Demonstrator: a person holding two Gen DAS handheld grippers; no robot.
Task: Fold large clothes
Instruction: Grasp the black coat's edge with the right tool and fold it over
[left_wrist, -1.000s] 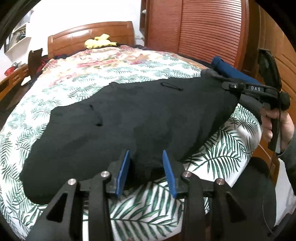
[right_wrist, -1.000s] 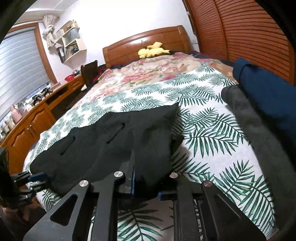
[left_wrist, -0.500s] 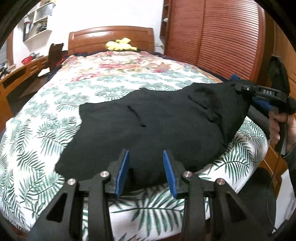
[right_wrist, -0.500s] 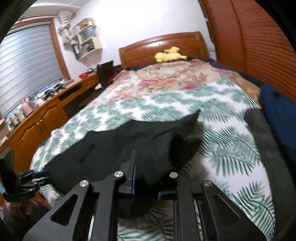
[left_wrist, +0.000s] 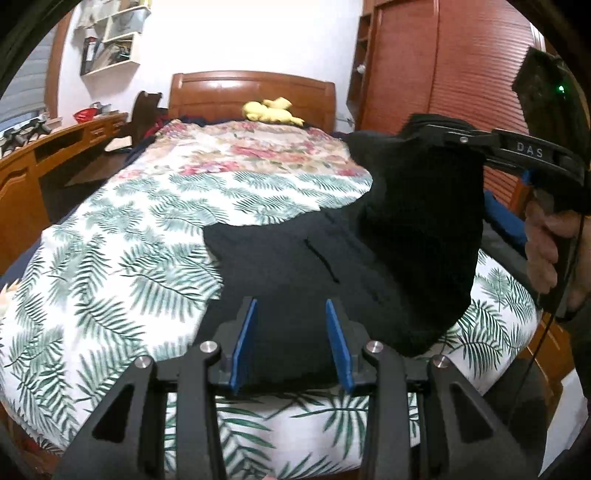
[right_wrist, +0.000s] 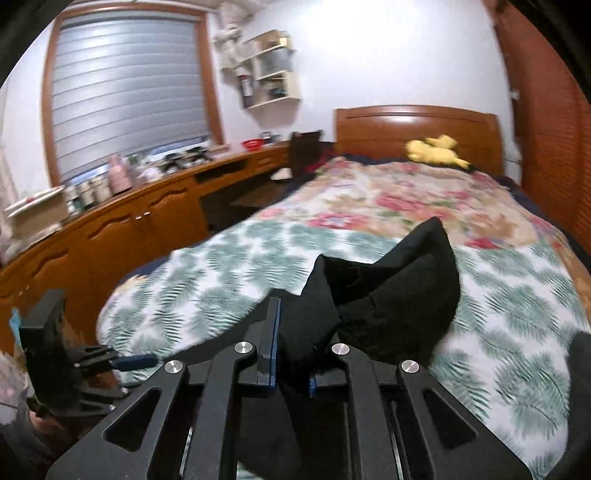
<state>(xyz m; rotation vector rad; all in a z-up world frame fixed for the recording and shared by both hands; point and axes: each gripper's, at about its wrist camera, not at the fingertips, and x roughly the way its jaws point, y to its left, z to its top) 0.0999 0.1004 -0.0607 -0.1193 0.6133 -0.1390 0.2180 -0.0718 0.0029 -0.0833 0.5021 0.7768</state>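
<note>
A large black garment (left_wrist: 295, 258) lies on the leaf-print bedspread (left_wrist: 129, 266) near the bed's foot. My left gripper (left_wrist: 291, 332) sits at its near edge, and black cloth fills the gap between the blue pads (left_wrist: 242, 343). My right gripper (right_wrist: 295, 350) is closing its jaws on a bunched corner of the garment (right_wrist: 399, 295), which stands up off the bed. In the left wrist view the right gripper (left_wrist: 461, 140) holds that corner high at the right, and the cloth hangs down from it. A hand (left_wrist: 543, 240) grips its handle. The left gripper (right_wrist: 125, 362) shows low at the left.
A wooden headboard (left_wrist: 251, 92) with a yellow plush toy (left_wrist: 271, 110) ends the bed. A long wooden desk (right_wrist: 129, 221) runs along the left side, and red-brown louvred wardrobe doors (left_wrist: 461, 74) along the right. Blue cloth (left_wrist: 498, 218) and dark grey cloth (right_wrist: 580, 354) lie at the bed's right edge.
The right gripper has lifted its corner of the black garment off the bed and swung it up and inward. The left gripper slid sideways with the near edge still between its pads.
</note>
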